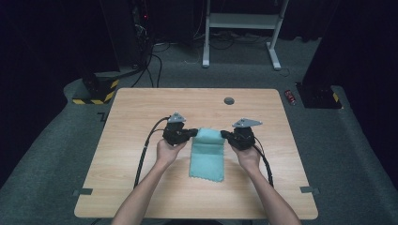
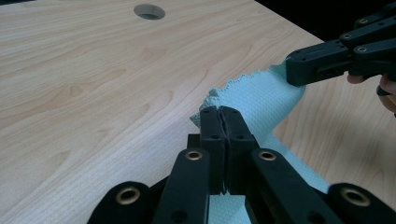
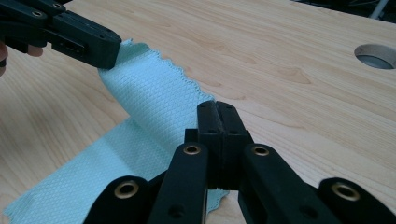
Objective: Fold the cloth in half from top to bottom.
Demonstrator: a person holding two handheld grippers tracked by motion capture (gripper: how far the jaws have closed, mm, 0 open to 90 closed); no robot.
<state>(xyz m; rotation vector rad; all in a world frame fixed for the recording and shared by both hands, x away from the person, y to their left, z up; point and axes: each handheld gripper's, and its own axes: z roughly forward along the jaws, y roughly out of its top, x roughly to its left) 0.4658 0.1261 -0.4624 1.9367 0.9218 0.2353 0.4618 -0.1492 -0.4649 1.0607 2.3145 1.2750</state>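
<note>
A teal cloth (image 1: 207,157) lies in the middle of the wooden table (image 1: 131,122), its far edge raised and curled. My left gripper (image 1: 193,133) is shut on the far left corner, and my right gripper (image 1: 224,135) is shut on the far right corner. In the left gripper view my own jaws (image 2: 220,113) pinch the cloth (image 2: 266,100), and the right gripper (image 2: 299,70) holds the scalloped edge farther off. In the right gripper view my jaws (image 3: 216,108) clamp the cloth (image 3: 154,102), while the left gripper (image 3: 105,49) grips the opposite corner.
A round cable hole (image 1: 229,101) sits near the table's far edge, beyond the cloth. Black cables trail from both grippers toward the near edge. On the floor behind are a yellow-black striped block (image 1: 96,93), a small red object (image 1: 291,97) and a white desk frame (image 1: 241,21).
</note>
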